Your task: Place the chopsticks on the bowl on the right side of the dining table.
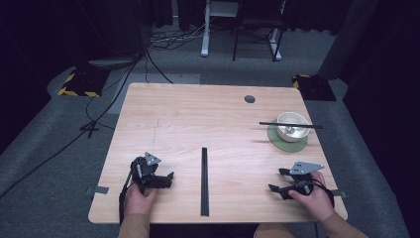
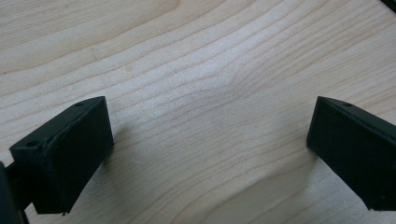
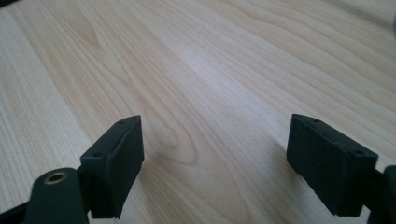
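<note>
No writing or brand can be read anywhere. Both jaws stand wide apart with only bare bench (image 1: pixel 198 114) between them — left hand-held gripper (image 1: pixel 166 179), right hand-held gripper (image 1: pixel 277 181). The black strip (image 1: pixel 204 181) lies between them, apart from both.

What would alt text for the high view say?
A person's hands rest two open tools, left tool and right tool, on a wooden table, a black stick between them. Far right, another stick lies across a white bowl on a green mat.
</note>
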Motion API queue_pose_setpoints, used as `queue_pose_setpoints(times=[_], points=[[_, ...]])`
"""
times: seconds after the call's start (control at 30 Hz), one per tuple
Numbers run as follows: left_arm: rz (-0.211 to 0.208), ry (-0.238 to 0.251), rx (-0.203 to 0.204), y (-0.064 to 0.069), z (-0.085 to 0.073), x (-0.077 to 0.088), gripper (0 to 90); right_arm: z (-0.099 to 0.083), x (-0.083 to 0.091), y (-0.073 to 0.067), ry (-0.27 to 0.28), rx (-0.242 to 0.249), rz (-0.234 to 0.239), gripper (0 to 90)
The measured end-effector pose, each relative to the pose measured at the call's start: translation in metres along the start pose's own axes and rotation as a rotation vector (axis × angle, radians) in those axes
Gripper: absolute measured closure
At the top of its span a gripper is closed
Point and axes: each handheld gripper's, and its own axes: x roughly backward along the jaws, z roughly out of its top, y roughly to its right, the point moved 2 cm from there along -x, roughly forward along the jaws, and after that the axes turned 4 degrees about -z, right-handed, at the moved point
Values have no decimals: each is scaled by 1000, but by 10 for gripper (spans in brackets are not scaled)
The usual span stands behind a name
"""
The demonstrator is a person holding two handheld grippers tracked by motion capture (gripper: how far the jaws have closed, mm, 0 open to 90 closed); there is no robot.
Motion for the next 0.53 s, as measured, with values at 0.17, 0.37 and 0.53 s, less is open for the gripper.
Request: queue_pose_setpoints(times=[0.17,0.37,0.53], points=[[3,-1,-5,0,0,0,6,1,-2,-5,-8,39,-21,170],[0,-2,-4,0,0,0,6,1,-3,-7,-16,35,-25,137],[0,-2,-4,0,0,0,6,1,-3,-7,-15,36,-24,137]])
